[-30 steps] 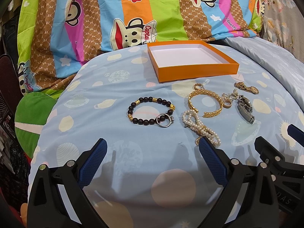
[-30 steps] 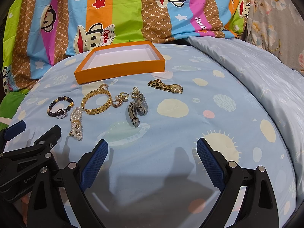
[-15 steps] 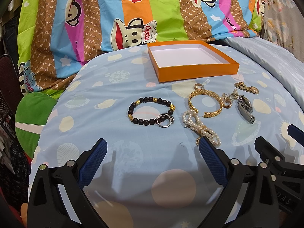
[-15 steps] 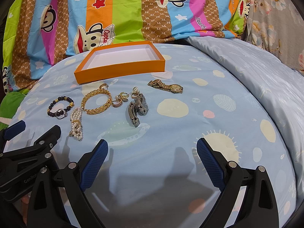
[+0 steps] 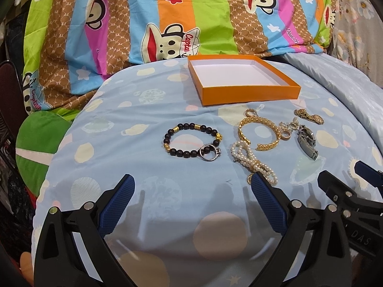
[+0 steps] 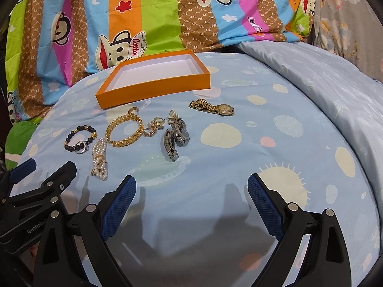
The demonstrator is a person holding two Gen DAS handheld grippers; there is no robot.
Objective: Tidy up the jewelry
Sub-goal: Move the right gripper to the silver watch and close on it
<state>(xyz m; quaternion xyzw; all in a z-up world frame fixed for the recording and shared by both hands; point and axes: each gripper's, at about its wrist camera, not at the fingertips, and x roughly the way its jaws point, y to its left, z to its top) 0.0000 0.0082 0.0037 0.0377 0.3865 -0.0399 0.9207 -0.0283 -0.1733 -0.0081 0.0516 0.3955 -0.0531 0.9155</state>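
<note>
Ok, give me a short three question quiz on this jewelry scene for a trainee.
1. True or false: the orange box already holds jewelry.
2. What lies against the dark bead bracelet: A, a silver ring; B, the gold watch; C, an earring?
3. Both grippers, left and right, are ____.

Key: 1 false, the box is empty. 2 A, the ring overlaps it. 3 open, holding nothing.
</note>
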